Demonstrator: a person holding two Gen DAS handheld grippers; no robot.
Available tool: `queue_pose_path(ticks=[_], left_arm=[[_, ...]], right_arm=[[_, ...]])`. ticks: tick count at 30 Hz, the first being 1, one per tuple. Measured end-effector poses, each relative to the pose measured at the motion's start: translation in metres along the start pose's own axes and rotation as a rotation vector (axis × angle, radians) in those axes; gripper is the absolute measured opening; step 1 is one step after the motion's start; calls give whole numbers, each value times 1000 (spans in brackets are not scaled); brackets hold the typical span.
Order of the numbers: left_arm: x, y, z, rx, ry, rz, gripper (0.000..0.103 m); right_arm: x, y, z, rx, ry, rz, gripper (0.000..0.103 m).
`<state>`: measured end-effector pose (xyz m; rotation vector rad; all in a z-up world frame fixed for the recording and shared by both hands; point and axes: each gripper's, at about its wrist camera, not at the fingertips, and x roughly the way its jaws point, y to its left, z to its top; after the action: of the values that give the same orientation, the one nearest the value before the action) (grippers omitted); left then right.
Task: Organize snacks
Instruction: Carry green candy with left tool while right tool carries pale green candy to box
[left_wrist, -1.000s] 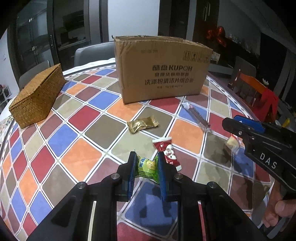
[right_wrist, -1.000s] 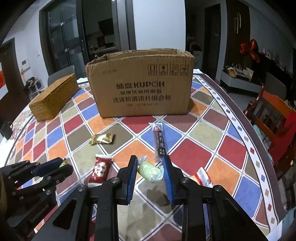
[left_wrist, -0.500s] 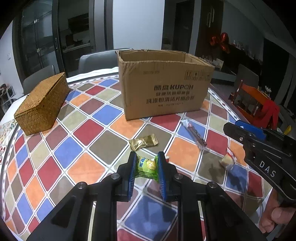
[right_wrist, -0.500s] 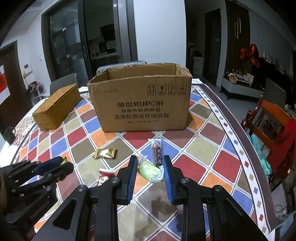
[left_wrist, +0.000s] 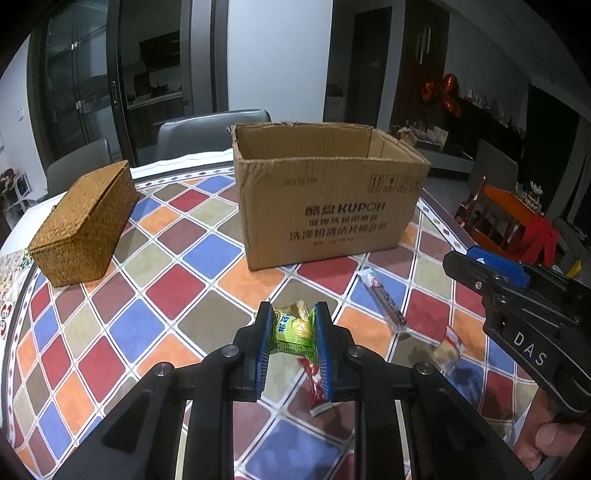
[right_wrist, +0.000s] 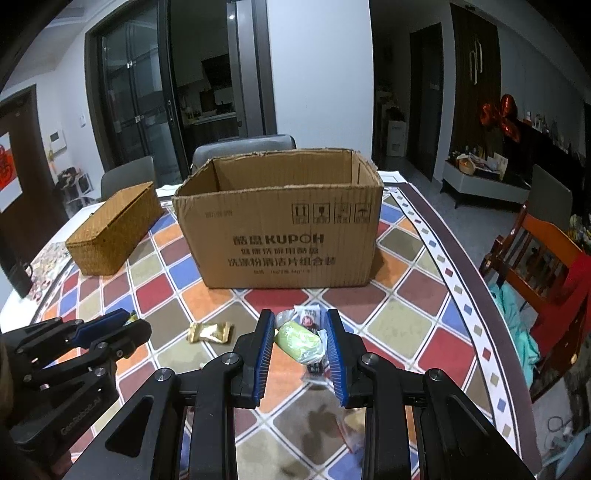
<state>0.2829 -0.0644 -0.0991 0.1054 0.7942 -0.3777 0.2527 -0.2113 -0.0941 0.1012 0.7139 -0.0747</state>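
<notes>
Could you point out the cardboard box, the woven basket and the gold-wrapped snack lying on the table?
cardboard box (right_wrist: 280, 236): right wrist view, on its printed front wall.
woven basket (left_wrist: 83, 225): left wrist view, on its closed lid.
gold-wrapped snack (right_wrist: 210, 332): right wrist view, on the middle of the wrapper.

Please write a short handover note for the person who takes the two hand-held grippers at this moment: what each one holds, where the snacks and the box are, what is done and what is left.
Left hand-held gripper: shut on the green-yellow snack packet, held above the table.
Right hand-held gripper: shut on the pale green wrapped snack, also held above the table.
Cardboard box: open, straight ahead; its bottom is hidden.
On the table: gold packet, long dark bar, red packet, small clear packet.
Done: two snacks gripped.
Left: probably drop both in the box, then collect the rest.
</notes>
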Motion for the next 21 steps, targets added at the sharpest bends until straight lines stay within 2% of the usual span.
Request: queue_pose_path(ticks=[21], left_arm=[[0,-5,42,3,-35,-5,23]], right_arm=[[-3,-10,37,-1,-52,-4,29]])
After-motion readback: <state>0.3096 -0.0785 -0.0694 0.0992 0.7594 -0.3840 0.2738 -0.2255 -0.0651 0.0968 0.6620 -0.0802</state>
